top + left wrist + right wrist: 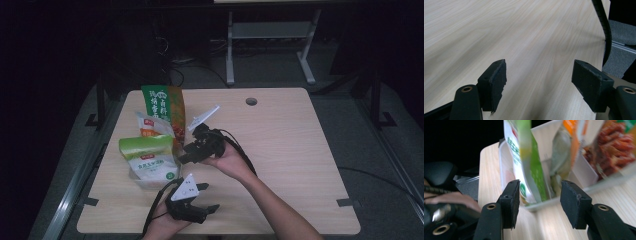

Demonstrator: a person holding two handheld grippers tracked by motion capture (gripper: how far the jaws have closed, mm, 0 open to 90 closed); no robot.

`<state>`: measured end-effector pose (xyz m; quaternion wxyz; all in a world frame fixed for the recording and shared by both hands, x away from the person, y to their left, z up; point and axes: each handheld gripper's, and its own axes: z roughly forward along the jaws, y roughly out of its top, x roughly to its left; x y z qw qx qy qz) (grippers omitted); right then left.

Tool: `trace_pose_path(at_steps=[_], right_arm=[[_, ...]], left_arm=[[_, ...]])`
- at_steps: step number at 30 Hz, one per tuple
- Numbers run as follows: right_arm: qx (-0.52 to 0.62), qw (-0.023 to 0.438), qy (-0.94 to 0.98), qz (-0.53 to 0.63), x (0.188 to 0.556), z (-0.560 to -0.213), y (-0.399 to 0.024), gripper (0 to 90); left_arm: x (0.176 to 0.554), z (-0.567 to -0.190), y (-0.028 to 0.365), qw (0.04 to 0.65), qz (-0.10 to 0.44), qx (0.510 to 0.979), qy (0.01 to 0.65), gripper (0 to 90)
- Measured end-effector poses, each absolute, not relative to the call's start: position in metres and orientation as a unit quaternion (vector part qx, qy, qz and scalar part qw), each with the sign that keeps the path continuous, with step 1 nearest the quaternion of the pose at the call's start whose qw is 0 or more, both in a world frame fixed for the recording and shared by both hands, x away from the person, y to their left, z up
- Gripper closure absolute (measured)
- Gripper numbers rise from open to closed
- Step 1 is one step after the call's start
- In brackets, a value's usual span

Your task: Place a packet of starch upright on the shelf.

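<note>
1. The left gripper (212, 197) rests low at the near edge of the table (290, 150), held in the person's left hand (162, 225). Its fingers stand wide apart with nothing between them, only bare wood beneath.
2. A black cable (605, 30) curves along the table edge beyond the left gripper's fingers.
3. Farther in, the right gripper (182, 154) points at a clear tray (145, 184) of food packets. Its fingers (511, 202) are parted, not pressing on anything, just short of the tray's rim.
4. The green and white packet (150, 160) stands upright in the tray, right in line with the gap between the right gripper's fingers.
5. Behind it stand a white and orange packet (149, 125) and a tall green and orange bag (165, 107).
6. A round hole (251, 101) lies near the table's far edge.
</note>
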<state>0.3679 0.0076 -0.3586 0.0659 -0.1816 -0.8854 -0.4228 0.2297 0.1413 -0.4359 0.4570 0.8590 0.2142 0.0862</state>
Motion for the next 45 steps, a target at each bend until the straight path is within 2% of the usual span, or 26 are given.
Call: trace_pose_path(at_steps=[13,45], right_arm=[[-0.230,0.051,-0.875,-0.422,0.369,-0.358,-0.038,43.5],[-0.294,0.028,-0.865,-0.406,0.370,-0.370,-0.108,36.8]], left_arm=[[0.234,-0.432,0.147,0.461,0.094,0.855,0.219,27.8],[0.239,-0.430,0.152,0.466,0.096,0.849,0.231,27.9]])
